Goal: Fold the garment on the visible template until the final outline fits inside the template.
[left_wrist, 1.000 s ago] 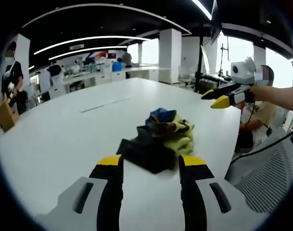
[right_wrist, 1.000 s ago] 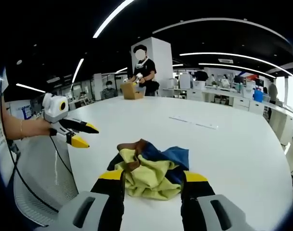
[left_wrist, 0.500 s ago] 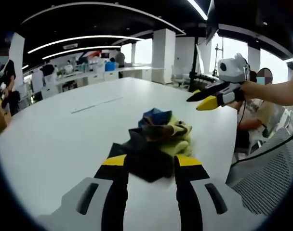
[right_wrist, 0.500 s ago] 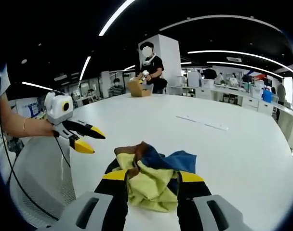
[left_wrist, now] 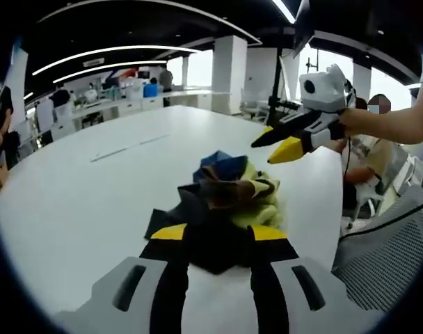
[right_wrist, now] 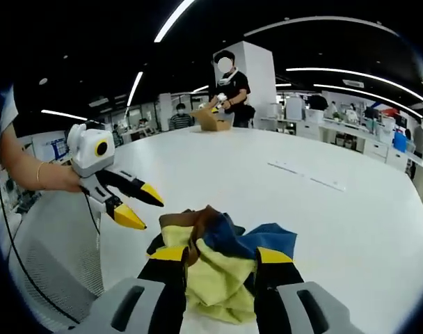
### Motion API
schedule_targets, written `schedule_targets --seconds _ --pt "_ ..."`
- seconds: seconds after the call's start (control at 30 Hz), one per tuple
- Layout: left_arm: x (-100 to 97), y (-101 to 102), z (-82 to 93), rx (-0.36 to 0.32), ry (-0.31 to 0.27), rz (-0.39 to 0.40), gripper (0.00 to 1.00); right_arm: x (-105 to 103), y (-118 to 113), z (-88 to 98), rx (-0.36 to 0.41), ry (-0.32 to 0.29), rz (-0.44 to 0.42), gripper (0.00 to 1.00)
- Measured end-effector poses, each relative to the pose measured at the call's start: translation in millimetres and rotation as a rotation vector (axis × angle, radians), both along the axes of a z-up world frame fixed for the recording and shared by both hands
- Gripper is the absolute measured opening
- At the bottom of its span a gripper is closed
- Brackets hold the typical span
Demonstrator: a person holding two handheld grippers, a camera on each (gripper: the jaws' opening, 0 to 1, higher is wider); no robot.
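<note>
**me:** Garment (left_wrist: 229, 198) is a crumpled heap on the white table (left_wrist: 72, 188), near the edge on my side. Yellow, blue, brown and black all bunched together, nothing laid flat yet. I can't make out any template outline from here, so no idea if the heap sits on it.

**other:** where are your tongs then?

**me:** Left gripper (left_wrist: 218, 233) is low, jaws spread, tips right at the black edge of the heap. Fabric shows in the gap between them, but they aren't pinching it as far as I can tell. Right gripper (right_wrist: 222, 254) is the same from the opposite side: jaws apart, yellow cloth bulging up between the tips. Coming at it from both ends makes sense to me, since you need two corners to pull a wad like this open.

**other:** so it's at the very start?

**me:** I'd say so. It has to be spread out before any fold counts. Each gripper also shows in the other one's view, hovering above the table with jaws parted.

**other:** risks?

**me:** Grabbing several layers at once and just dragging the whole lump, or tugging it off the table edge.
</note>
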State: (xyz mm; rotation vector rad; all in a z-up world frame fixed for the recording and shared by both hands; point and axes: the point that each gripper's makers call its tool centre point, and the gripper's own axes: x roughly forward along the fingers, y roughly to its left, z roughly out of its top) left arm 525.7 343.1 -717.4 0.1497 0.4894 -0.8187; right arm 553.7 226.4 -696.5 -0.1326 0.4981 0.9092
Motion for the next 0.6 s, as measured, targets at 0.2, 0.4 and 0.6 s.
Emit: schedule_targets --seconds 0.2,0.4,0.6 --pt "9.0 -3.5 -12.3 0.024 0.028 0.009 0.29 6.5 7.5 -6.3 -0.014 0.013 0.022 0.32" --pt "15.8 -7.3 -20.1 0.039 0.045 0.010 0.28 11.8 12.9 -13.1 -0.037 0.016 0.040 0.30" --pt "23.0 -12.2 -27.6 0.073 0.056 -0.005 0.27 17.2 19.9 -16.4 -0.068 -0.005 0.073 0.25"
